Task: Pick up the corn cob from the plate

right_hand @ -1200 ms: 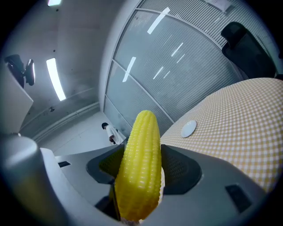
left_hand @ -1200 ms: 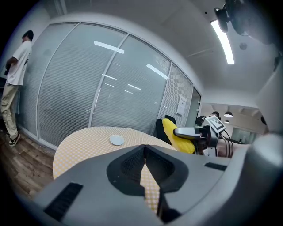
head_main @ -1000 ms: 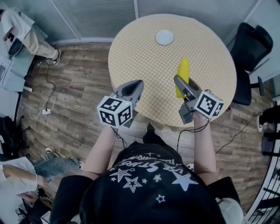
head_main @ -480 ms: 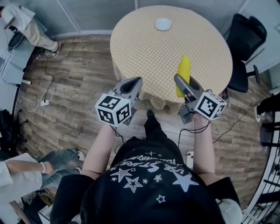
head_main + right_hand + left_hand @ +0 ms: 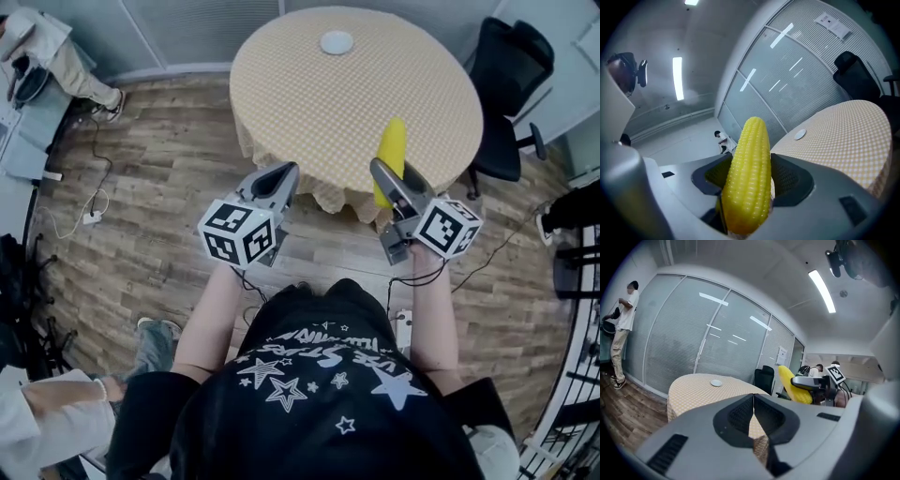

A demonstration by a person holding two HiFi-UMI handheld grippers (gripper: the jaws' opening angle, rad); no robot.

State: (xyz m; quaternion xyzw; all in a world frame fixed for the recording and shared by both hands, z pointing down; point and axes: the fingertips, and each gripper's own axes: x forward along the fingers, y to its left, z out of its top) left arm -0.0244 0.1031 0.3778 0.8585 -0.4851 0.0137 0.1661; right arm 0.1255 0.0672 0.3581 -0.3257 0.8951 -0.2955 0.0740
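Wooden plank floor (image 5: 150, 187): runs under everything in the head view.

Counter (image 5: 309, 112): round, covered with a yellow-and-white checked cloth that hangs over its edge.

Office chair (image 5: 502, 89): black, just beside the counter's right side.

Left hand-held gripper (image 5: 753, 404): grey, jaws closed together with nothing between them. It is held in the air over the floor, short of the counter's near edge. Its marker cube faces the head camera.

Right hand-held gripper (image 5: 382, 173): grey, jaws clamped on the corn cob, held at the counter's near edge.

Corn cob (image 5: 747, 178): yellow, gripped at its lower part, its rounded tip sticking out past the jaws toward the counter. It is lifted clear of the cloth and well apart from the plate.

Plate (image 5: 337, 42): small, round, white, on the counter's far side.
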